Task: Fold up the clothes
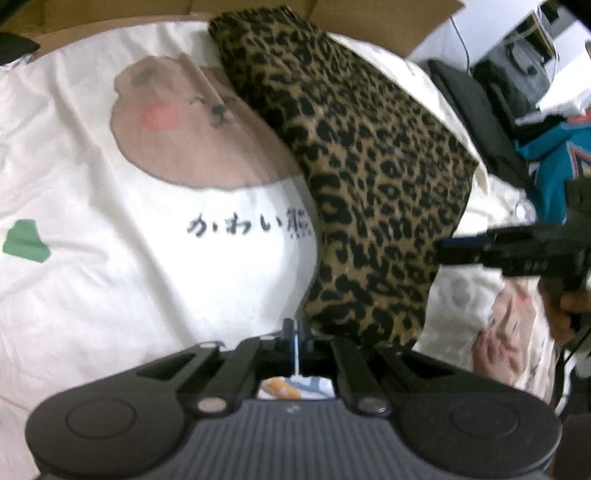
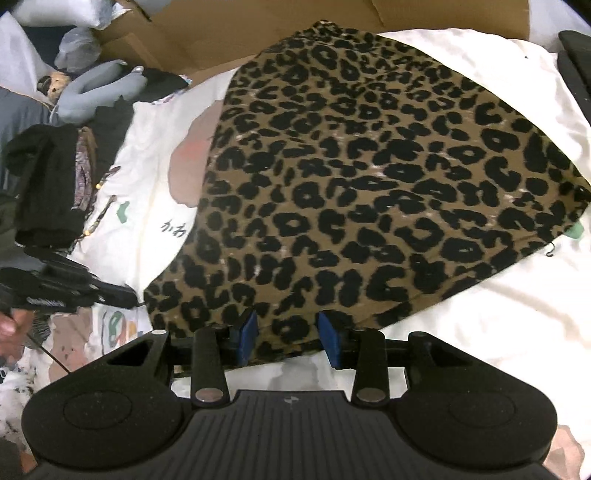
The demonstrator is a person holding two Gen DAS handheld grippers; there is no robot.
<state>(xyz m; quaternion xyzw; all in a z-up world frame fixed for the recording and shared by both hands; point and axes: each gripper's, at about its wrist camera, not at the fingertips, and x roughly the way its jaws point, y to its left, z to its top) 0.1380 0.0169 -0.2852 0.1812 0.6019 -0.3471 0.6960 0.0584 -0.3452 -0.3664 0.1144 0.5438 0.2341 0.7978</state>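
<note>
A leopard-print garment [image 1: 369,166] [image 2: 369,184] lies spread on a white sheet [image 1: 110,295] printed with a brown bear and black lettering. My left gripper [image 1: 295,332] is shut, its fingers meeting at the garment's near corner and pinching that edge. In the right wrist view the left gripper [image 2: 129,297] comes in from the left, tip on that same corner. My right gripper [image 2: 288,330] is open. Its blue pads [image 2: 247,328] stand apart over the garment's near hem, with cloth between them but not pressed. In the left wrist view the right gripper [image 1: 447,251] reaches in from the right.
Cardboard boxes [image 2: 221,29] stand behind the sheet. A pile of dark clothes [image 2: 48,184] and a grey plush toy [image 2: 96,85] lie at the left. A black chair [image 1: 472,107] and a teal garment [image 1: 554,158] are at the right. A person's hand [image 1: 561,314] holds the right gripper.
</note>
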